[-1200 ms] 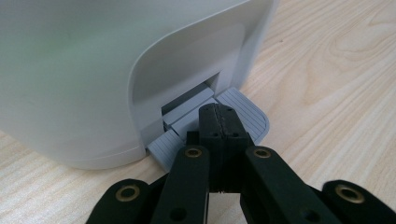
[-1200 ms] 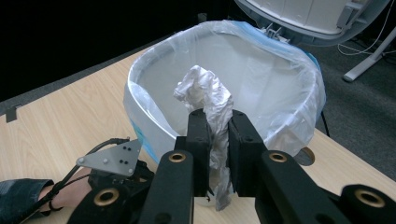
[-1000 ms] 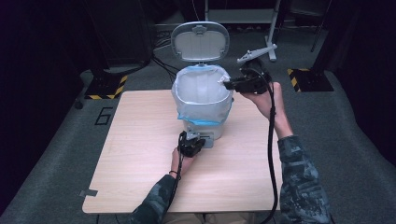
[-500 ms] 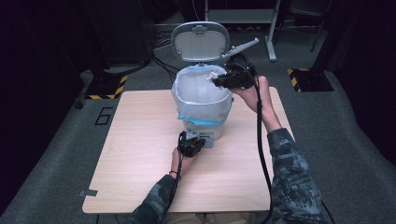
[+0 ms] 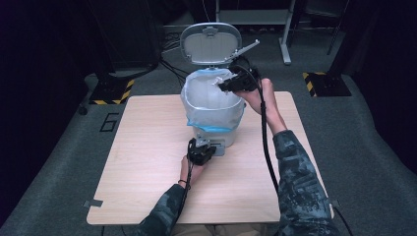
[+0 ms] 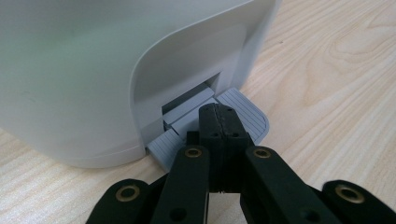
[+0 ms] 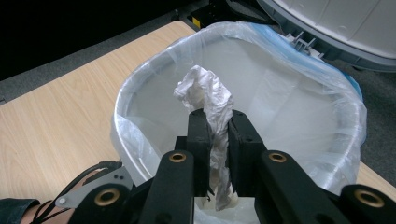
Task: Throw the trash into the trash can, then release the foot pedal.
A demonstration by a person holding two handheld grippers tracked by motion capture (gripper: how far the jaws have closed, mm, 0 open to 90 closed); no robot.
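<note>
A white pedal bin (image 5: 212,105) lined with a clear, blue-edged bag stands on the wooden table (image 5: 147,162), its lid (image 5: 210,43) raised. My left gripper (image 5: 199,151) is shut, its tips pressing down on the grey foot pedal (image 6: 243,112) at the bin's base (image 6: 93,84). My right gripper (image 5: 225,84) is shut on a crumpled white tissue (image 7: 208,100) and holds it over the bin's open mouth (image 7: 280,107), just inside the right rim.
Dark floor surrounds the table, with yellow-and-black striped stand feet (image 5: 109,91) at the back left and at the back right (image 5: 322,81). A cable (image 5: 268,147) trails from the right gripper along the forearm. Bare tabletop lies left and front of the bin.
My right gripper has carried the tissue leftward from beside the bin's right rim to over its opening. The left gripper has stayed on the pedal, lid still up.
</note>
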